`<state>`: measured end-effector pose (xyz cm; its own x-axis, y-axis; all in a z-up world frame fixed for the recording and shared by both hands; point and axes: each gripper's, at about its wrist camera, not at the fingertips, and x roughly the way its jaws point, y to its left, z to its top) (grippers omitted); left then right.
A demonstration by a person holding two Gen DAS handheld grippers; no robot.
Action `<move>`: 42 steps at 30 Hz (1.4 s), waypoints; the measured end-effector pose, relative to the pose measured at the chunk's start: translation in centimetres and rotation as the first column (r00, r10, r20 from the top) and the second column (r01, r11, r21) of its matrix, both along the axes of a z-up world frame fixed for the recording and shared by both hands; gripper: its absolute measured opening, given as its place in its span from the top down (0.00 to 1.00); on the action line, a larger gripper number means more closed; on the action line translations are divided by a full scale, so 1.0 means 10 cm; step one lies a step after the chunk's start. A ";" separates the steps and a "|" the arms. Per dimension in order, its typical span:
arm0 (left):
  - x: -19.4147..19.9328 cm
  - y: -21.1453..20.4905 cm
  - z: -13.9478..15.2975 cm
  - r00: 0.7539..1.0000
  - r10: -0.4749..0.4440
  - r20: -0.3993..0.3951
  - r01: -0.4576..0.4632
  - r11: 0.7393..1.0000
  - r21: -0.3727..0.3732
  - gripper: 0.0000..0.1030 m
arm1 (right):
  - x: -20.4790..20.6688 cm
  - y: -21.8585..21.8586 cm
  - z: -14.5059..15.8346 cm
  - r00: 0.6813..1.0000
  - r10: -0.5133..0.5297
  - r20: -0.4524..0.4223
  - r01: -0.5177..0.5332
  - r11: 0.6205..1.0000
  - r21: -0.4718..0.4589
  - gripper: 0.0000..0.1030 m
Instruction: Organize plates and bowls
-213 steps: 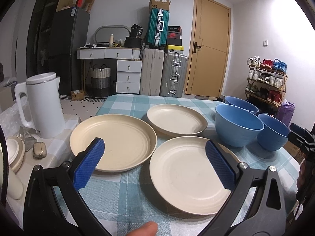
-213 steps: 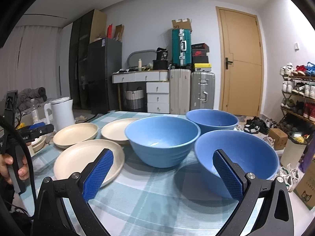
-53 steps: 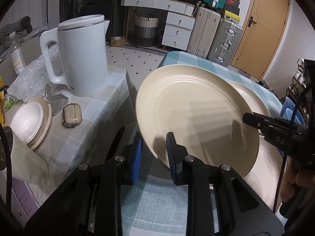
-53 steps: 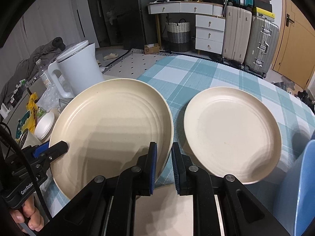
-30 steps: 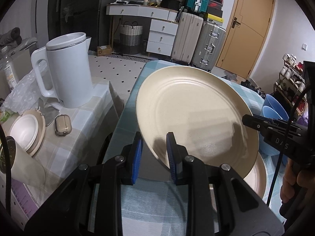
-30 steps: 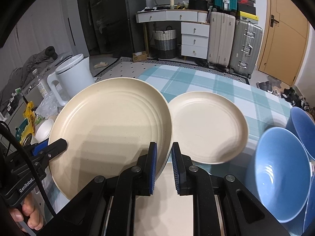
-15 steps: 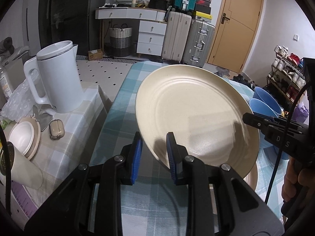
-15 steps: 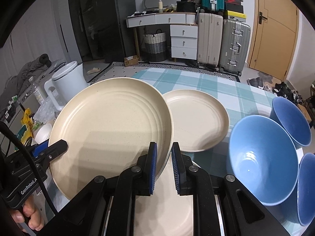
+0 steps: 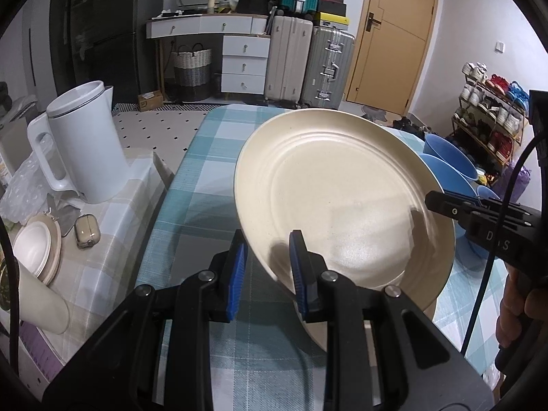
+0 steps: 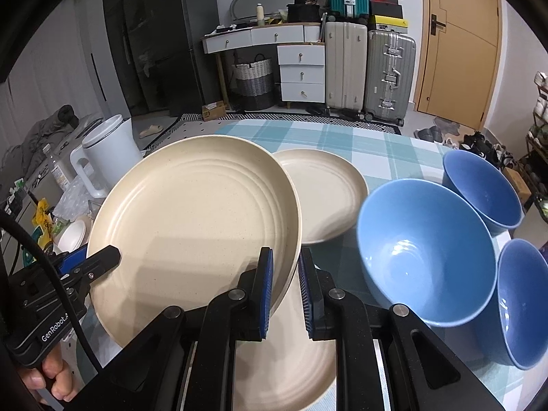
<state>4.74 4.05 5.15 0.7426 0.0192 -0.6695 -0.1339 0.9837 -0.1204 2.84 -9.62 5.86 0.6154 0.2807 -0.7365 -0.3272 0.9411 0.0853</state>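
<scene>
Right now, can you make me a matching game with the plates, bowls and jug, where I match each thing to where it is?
Things:
1. big round cream plate
2. smaller round cream plate
3. three blue bowls
4. tall white plastic jug

Places:
A. on the side table beside the checked table
B. lying flat on the checked cloth
C. lifted, tilted, pinched by both tongs
D. grouped at the table's right side

Pairs: 1-C, 2-B, 3-D, 4-A

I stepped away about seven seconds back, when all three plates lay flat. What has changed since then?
Both tongs, open then, have shut on one cream plate: left tongs on one side of its rim, right tongs on the other. It is lifted off the checked tablecloth and tilted, carried over the near plate. The far plate, three blue bowls and kettle stayed put.
</scene>
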 end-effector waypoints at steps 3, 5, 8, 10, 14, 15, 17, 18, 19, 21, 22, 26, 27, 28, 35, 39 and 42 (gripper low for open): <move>0.00 -0.06 -0.01 1.000 -0.017 -0.007 0.017 1.000 0.008 0.79 | -0.03 -0.05 0.00 1.000 -0.012 0.001 0.012 1.000 0.001 0.85; 0.01 -0.09 -0.02 0.999 -0.029 -0.015 0.029 1.000 0.010 0.79 | -0.06 -0.08 0.00 1.000 -0.022 0.000 0.022 1.000 0.003 0.85; 0.04 -0.13 -0.06 0.999 -0.044 -0.029 0.044 0.999 0.011 0.79 | -0.10 -0.12 -0.03 0.999 -0.036 -0.007 0.036 0.999 0.002 0.85; 0.04 -0.17 -0.08 0.998 -0.056 -0.036 0.056 0.998 0.017 0.79 | -0.12 -0.13 -0.04 0.999 -0.045 -0.009 0.045 0.999 0.002 0.85; 0.06 -0.24 -0.13 0.996 -0.074 -0.054 0.076 0.996 0.035 0.79 | -0.19 -0.16 -0.06 0.998 -0.058 -0.011 0.058 0.998 0.000 0.84; 0.07 -0.25 -0.15 0.995 -0.078 -0.057 0.080 0.996 0.035 0.79 | -0.20 -0.17 -0.07 0.998 -0.058 -0.011 0.058 0.998 -0.002 0.84; 0.09 -0.26 -0.17 0.994 -0.085 -0.066 0.087 0.996 0.035 0.79 | -0.21 -0.18 -0.08 0.998 -0.058 -0.016 0.058 0.998 -0.004 0.84; 0.10 -0.27 -0.19 0.993 -0.089 -0.072 0.092 0.995 0.035 0.79 | -0.22 -0.19 -0.09 0.998 -0.059 -0.018 0.059 0.998 -0.003 0.84; 0.10 -0.27 -0.20 0.993 -0.093 -0.077 0.096 0.995 0.038 0.79 | -0.23 -0.20 -0.10 0.998 -0.063 -0.020 0.063 0.998 -0.001 0.84; 0.11 -0.30 -0.23 0.991 -0.101 -0.083 0.105 0.994 0.042 0.79 | -0.26 -0.21 -0.14 0.997 -0.069 -0.019 0.069 0.998 -0.003 0.84; 0.12 -0.30 -0.25 0.991 -0.106 -0.086 0.110 0.993 0.044 0.79 | -0.26 -0.22 -0.15 0.997 -0.072 -0.020 0.072 0.997 -0.003 0.84; 0.15 -0.32 -0.31 0.986 -0.129 -0.104 0.135 0.989 0.053 0.79 | -0.29 -0.23 -0.21 0.996 -0.083 -0.033 0.083 0.997 -0.002 0.84; 0.15 -0.32 -0.33 0.985 -0.137 -0.109 0.144 0.988 0.057 0.79 | -0.29 -0.23 -0.23 0.996 -0.086 -0.035 0.086 0.996 -0.001 0.84; 0.16 -0.32 -0.35 0.983 -0.143 -0.111 0.150 0.987 0.060 0.79 | -0.29 -0.24 -0.24 0.995 -0.087 -0.040 0.087 0.996 0.000 0.84; 0.20 -0.33 -0.45 0.977 -0.159 -0.143 0.169 0.984 0.062 0.78 | -0.31 -0.24 -0.32 0.994 -0.094 -0.049 0.093 0.996 -0.012 0.84; 0.23 -0.36 -0.53 0.972 -0.171 -0.161 0.183 0.981 0.065 0.78 | -0.33 -0.25 -0.38 0.993 -0.101 -0.056 0.100 0.995 -0.015 0.84; 0.24 -0.39 -0.58 0.969 -0.180 -0.171 0.194 0.978 0.070 0.78 | -0.32 -0.26 -0.42 0.992 -0.107 -0.066 0.106 0.994 -0.011 0.84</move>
<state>7.19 0.12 -0.60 0.6195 -0.0470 -0.7835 0.0426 0.9987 -0.0263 -0.40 -12.21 1.67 0.5912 0.2103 -0.7786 -0.2191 0.9710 0.0958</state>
